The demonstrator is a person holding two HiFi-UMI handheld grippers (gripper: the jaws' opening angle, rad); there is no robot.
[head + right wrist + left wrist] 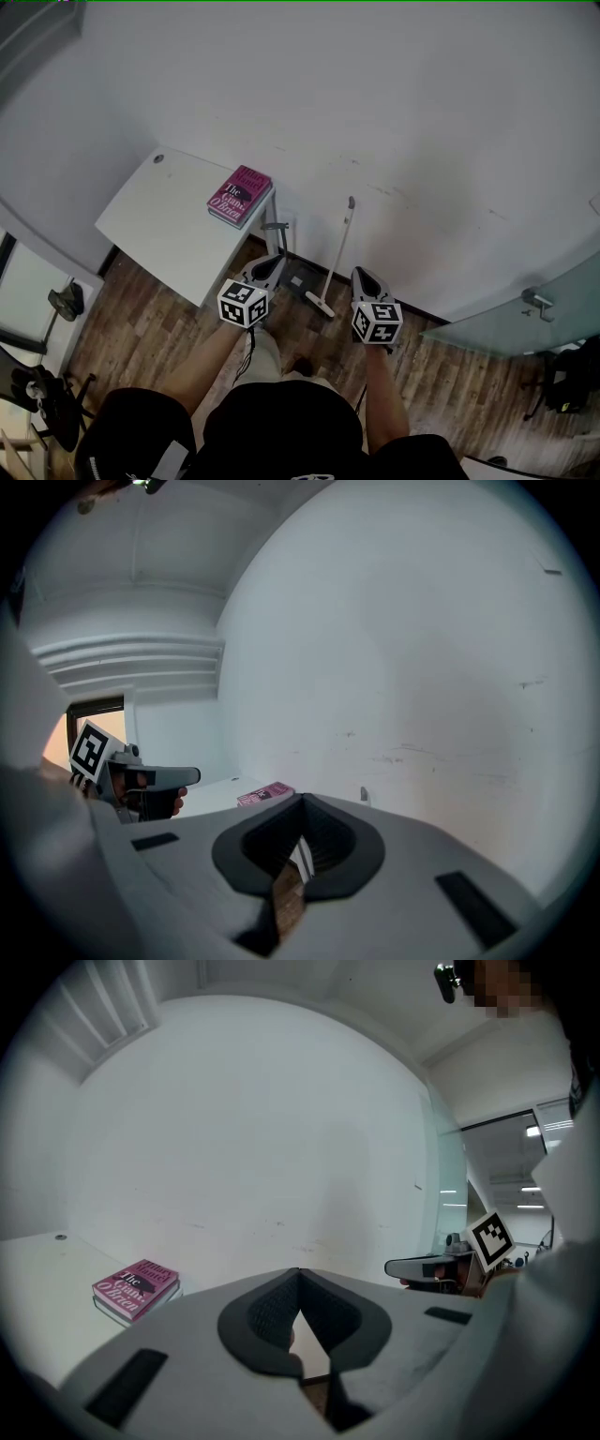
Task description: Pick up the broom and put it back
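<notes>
At centre frame the broom (pixel 336 255) leans on the wall (pixel 403 122), which keeps it upright. The left gripper (pixel 271 261) and right gripper (pixel 362 276) flank it, both pinched closed and empty.

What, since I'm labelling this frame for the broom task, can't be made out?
Broom: the right gripper view shows only its handle tip; the right hand-held gripper hides the rest.
Dark object left of the broom head, head view: partly behind the left hand-held gripper; unidentifiable.
Book: smaller cover print too small, head view.
</notes>
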